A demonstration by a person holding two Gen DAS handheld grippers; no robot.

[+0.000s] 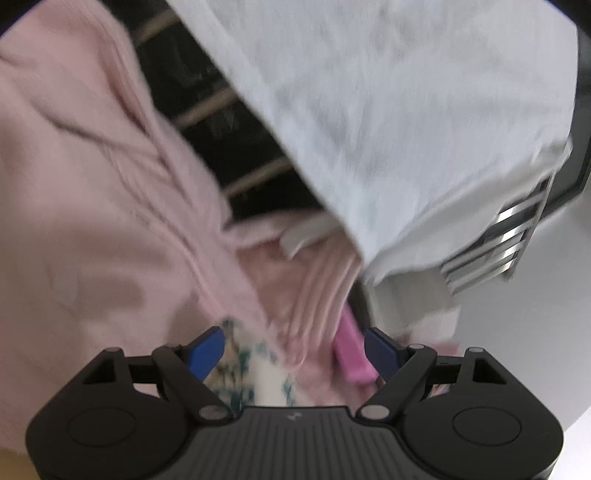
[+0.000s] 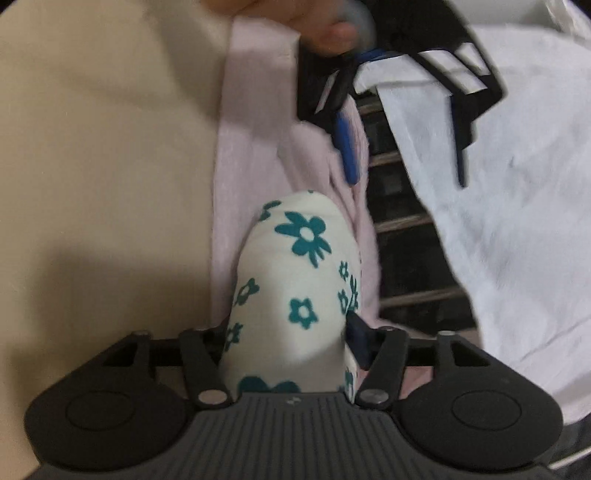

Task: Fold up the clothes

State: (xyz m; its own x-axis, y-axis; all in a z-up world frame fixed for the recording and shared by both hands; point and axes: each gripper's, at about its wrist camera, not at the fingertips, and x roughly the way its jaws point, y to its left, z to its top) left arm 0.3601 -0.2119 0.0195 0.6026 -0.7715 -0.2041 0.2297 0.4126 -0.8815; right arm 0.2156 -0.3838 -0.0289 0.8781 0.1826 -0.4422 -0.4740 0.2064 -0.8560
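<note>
While the pink garment (image 1: pixel 92 192) lies spread on the cream tabletop (image 2: pixel 92 147), a wad of white cloth printed with teal flowers (image 2: pixel 291 280) fills the gap between the jaws of the right gripper (image 2: pixel 288 343), which stand wide; whether the pads actually press on it cannot be told, since the cloth hides them. In the right wrist view the left gripper (image 2: pixel 402 147) hangs above the pink garment's far edge with its blue fingers (image 2: pixel 347 147) well apart and nothing between them, a hand (image 2: pixel 325 26) gripping its handle. The left wrist view is blurred, but it shows the same wide jaws over a ribbed pink hem, with a brighter pink strip (image 1: pixel 351 350) just beside one finger; it is not clear that anything is clamped. A white garment (image 2: pixel 517 184) lies to one side, and a dark piece with pale stripes (image 2: pixel 402 240) shows between it and the pink one. The step in hand looks like sorting or placing the flowered piece beside the pink one, rather than making a crease. Next, the right gripper likely needs a firm pinch on an edge of the flowered cloth, not the bunched middle, so it can be drawn flat.
</note>
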